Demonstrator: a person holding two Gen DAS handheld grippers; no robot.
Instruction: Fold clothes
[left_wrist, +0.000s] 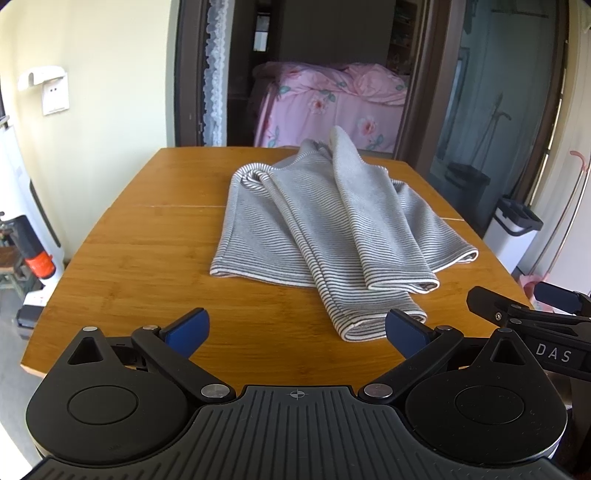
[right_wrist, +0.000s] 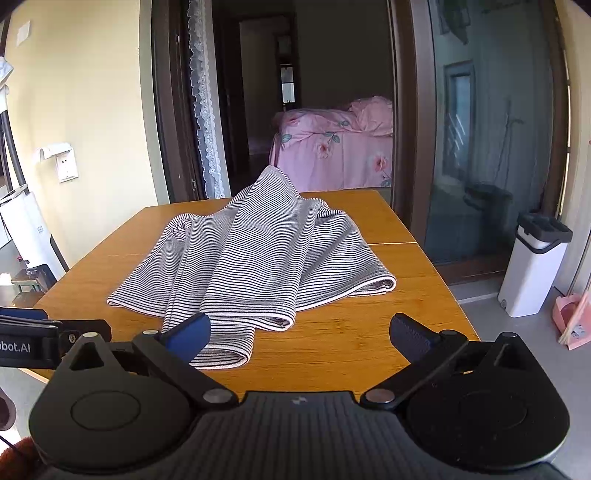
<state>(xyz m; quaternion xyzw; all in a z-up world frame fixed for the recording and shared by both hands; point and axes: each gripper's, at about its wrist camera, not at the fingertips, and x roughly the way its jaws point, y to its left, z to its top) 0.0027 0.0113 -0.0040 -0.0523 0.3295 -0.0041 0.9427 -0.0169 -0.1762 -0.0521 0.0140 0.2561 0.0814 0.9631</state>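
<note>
Wooden table (left_wrist: 129, 258) is covered by a rumpled grey-striped knit garment (left_wrist: 325, 229); left gripper (left_wrist: 297, 330) and right gripper (right_wrist: 301, 334) are held apart, empty.

Grey-and-white striped garment (left_wrist: 332, 229), honey-brown wooden table (left_wrist: 147, 258), perhaps dark-blue gripper pads (left_wrist: 188, 328).

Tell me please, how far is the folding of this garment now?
Done: nothing clearly; the striped garment lies rumpled in loose overlapping folds on the wooden table. In hand: nothing; the left tongs and right tongs are both open, short of the cloth. Left: flattening it and all the folds.
</note>
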